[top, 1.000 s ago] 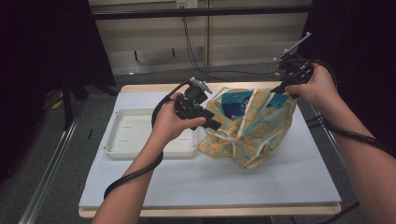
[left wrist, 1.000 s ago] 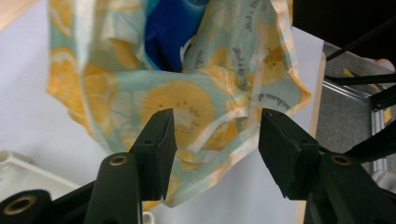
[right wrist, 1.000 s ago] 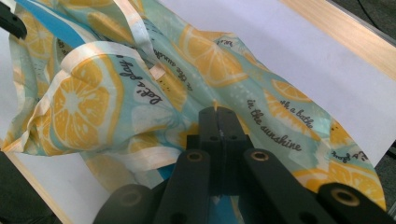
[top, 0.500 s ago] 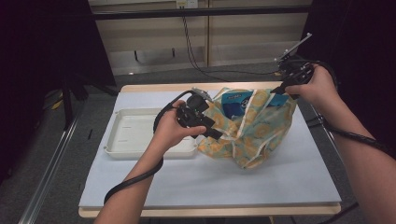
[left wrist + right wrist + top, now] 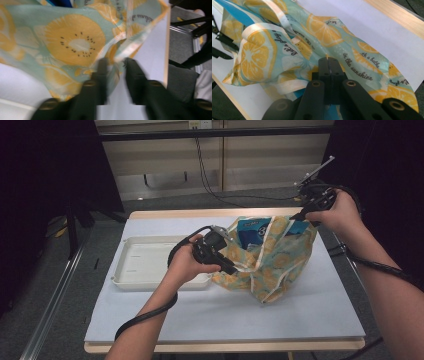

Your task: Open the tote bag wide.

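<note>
The blue packet (image 5: 251, 231) sits mostly hidden inside the fruit-print bag (image 5: 272, 262). In the left gripper view the left gripper (image 5: 115, 65) is blurred, so its grip on the bag's edge cannot be judged.

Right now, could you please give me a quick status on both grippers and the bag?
Right gripper shut on the fruit-print bag rim. Left gripper just closing, bag hem between its jaws, not yet pinched. White tray beside the bag, not obstructing.
</note>
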`<state>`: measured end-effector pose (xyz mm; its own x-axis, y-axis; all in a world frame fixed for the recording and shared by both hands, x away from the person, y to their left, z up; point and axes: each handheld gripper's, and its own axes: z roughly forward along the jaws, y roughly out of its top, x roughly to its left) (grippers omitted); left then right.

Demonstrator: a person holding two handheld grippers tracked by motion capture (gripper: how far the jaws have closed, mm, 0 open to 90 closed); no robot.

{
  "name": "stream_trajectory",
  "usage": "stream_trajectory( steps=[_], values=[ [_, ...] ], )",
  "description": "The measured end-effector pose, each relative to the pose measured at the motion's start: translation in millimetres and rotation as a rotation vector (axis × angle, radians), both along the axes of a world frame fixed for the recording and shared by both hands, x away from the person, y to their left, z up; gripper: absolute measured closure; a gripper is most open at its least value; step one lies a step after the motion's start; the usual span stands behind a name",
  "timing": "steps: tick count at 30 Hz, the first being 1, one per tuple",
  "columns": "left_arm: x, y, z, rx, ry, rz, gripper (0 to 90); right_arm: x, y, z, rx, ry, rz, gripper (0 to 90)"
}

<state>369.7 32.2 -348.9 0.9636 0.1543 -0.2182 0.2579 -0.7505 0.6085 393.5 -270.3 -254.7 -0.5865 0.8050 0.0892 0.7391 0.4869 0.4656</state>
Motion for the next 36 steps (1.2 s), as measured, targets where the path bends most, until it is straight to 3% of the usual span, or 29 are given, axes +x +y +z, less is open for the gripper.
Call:
stream_trajectory(
  steps=[1, 4, 10, 15, 21, 36],
  values=[
    [0.8, 0.9, 0.3, 0.001, 0.007, -0.014, 85.9, 0.2, -0.3, -0.2, 0.004, -0.003, 0.003, 90.0],
    [1.9, 3.4, 1.5, 0.006, 0.021, -0.007, 90.0, 0.1, -0.5, -0.1, 0.003, -0.004, 0.005, 90.0],
    [6.3, 11.5, 14.3, -0.018, 0.031, 0.041, 90.0, -1.5, -4.3, 0.5, 0.004, -0.007, 0.000, 90.0],
    [12.4, 20.3, 29.9, -0.062, 0.034, 0.087, 90.0, -2.3, -8.4, 0.0, 0.008, -0.009, -0.005, 90.0],
    [25.5, 40.3, 48.7, -0.133, 0.008, 0.183, 90.0, 0.2, -13.2, 2.2, 0.005, -0.008, -0.013, 90.0],
    [45.8, 54.8, 72.7, -0.216, -0.022, 0.320, 90.0, -0.8, -32.5, -2.9, 0.018, -0.003, -0.030, 90.0]
  ],
)
